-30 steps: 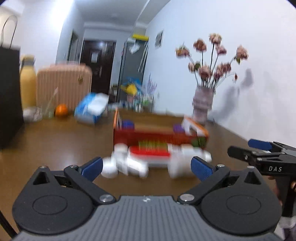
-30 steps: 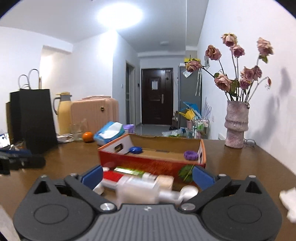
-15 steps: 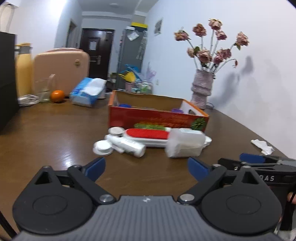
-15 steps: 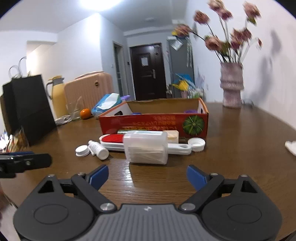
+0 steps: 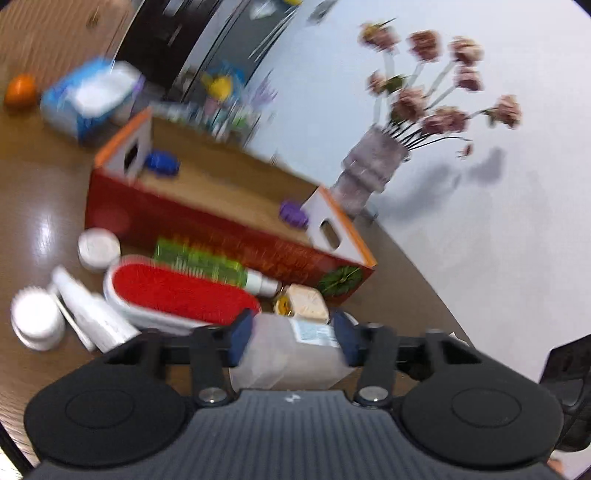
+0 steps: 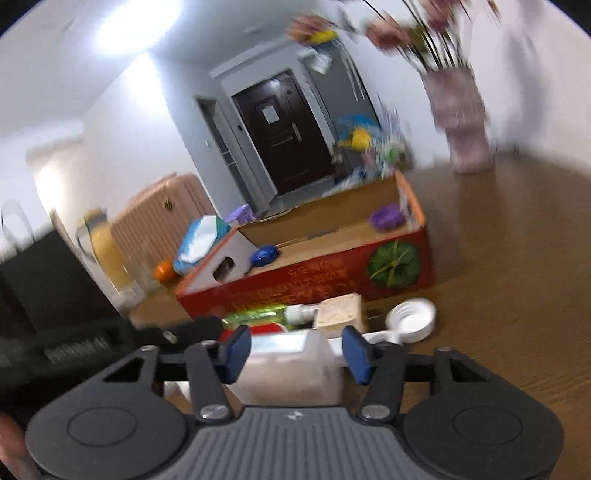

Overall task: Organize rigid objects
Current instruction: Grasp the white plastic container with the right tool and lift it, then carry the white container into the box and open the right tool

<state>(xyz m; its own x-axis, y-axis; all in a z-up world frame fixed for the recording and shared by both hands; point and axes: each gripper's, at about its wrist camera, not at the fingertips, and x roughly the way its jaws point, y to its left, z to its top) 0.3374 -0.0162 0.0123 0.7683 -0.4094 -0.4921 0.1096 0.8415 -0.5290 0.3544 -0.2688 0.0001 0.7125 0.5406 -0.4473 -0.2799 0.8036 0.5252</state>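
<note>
Both the left gripper (image 5: 293,341) and the right gripper (image 6: 295,352) have just been closing, blue pads pinching one translucent rectangular plastic box (image 5: 291,354) near the table's (image 5: 37,177) front edge — its pale label is too blurred to read. Behind, the red cardboard tray (image 6: 314,280) with unreadable yellow print holds a blue cap (image 6: 263,255) and a purple cap (image 6: 386,218).

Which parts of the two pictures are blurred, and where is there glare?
Left wrist view: motion blur smears the red box and the flowers; lamp glare lies on the table. Right wrist view: the vase is smeared and the ceiling light is blown out.
</note>
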